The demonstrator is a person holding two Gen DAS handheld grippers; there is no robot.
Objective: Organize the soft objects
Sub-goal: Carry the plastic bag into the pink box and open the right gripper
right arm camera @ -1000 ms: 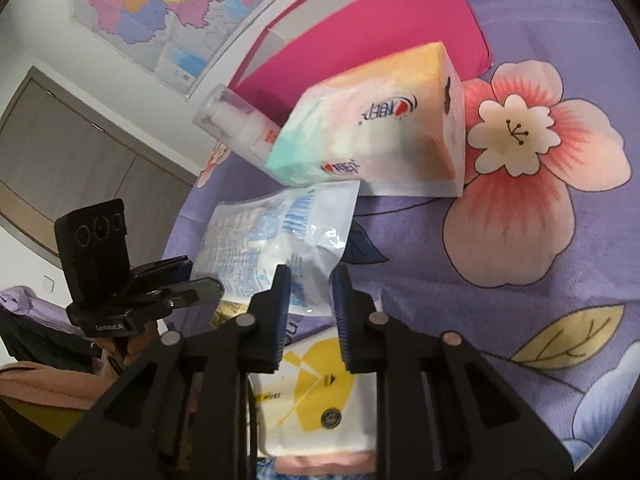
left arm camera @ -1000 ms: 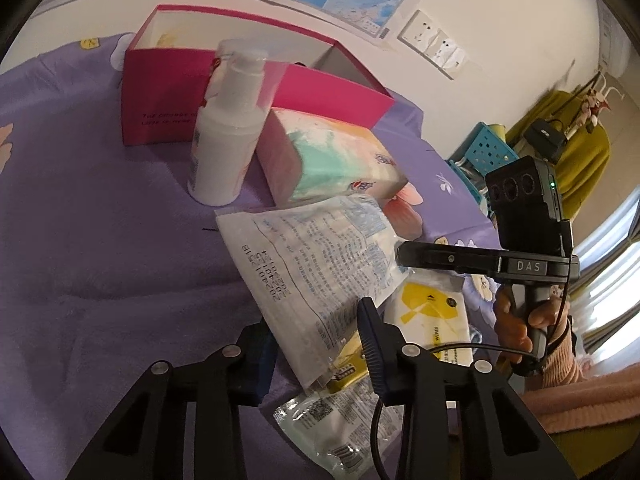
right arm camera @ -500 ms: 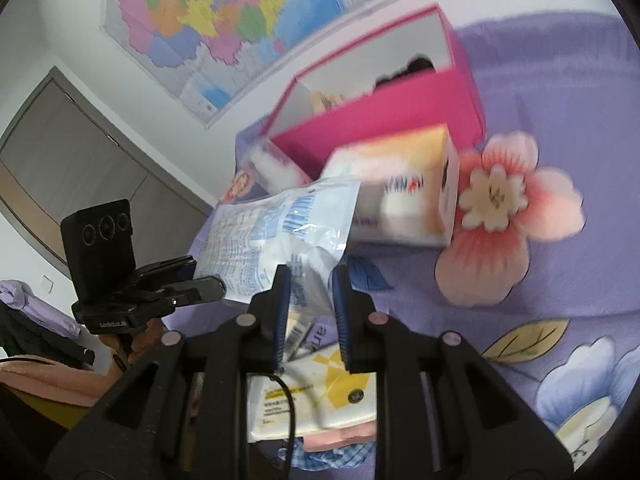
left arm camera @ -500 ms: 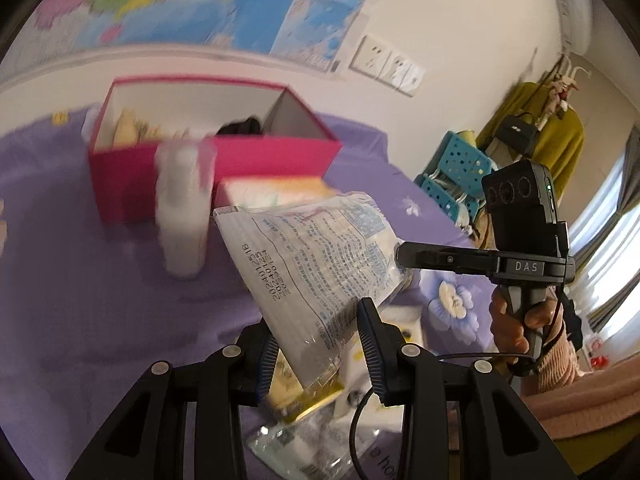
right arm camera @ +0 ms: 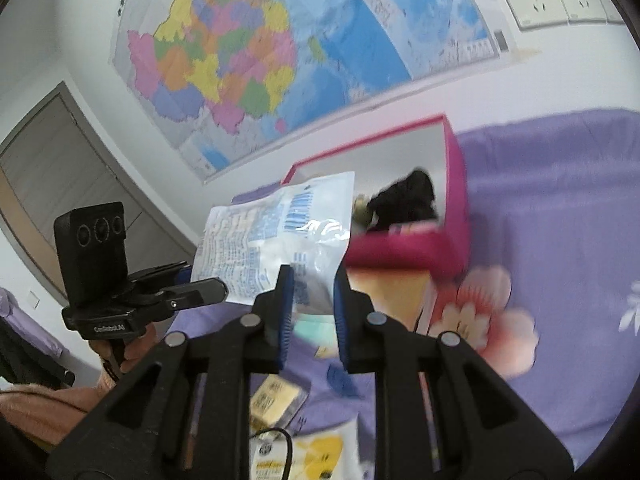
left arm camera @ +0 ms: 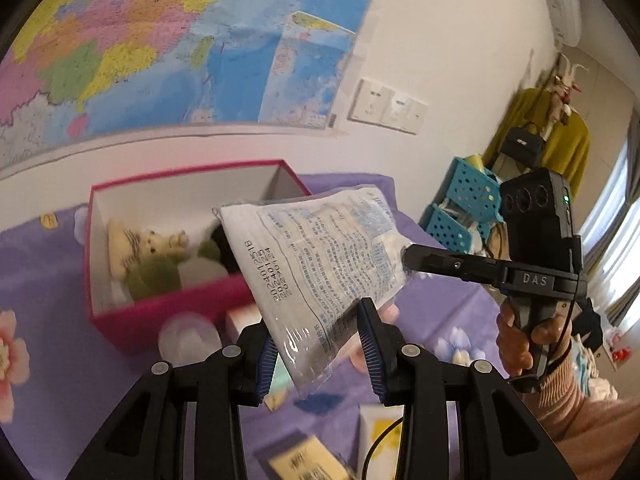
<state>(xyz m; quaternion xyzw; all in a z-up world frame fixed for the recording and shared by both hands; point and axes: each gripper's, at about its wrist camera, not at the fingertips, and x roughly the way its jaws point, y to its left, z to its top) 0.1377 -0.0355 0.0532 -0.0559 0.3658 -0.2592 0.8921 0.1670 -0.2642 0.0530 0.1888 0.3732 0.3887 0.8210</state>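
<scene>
A clear plastic packet point(left arm camera: 320, 252) printed with blue text hangs in the air over the purple bedspread. My left gripper point(left arm camera: 316, 344) is shut on its near corner. My right gripper point(right arm camera: 310, 300) is shut on the opposite edge of the same packet point(right arm camera: 280, 232), and its black finger shows at the packet's right side in the left wrist view. Behind the packet stands an open pink box point(left arm camera: 168, 304) holding a cream and green plush toy point(left arm camera: 148, 256) and a black soft item point(right arm camera: 404, 200).
Below lie a white pump bottle point(left arm camera: 188, 340), a pastel tissue pack point(right arm camera: 396, 296), yellow packets point(right arm camera: 276, 400) and a yellow-and-white wipes pack point(left arm camera: 380, 432). A map and wall sockets point(left arm camera: 388, 106) hang behind the bed. Blue baskets point(left arm camera: 460, 208) stand at the right.
Both grippers have risen with the packet, lifting it off the bedspread. The views have tilted up, so the box interior and the wall map now show.
</scene>
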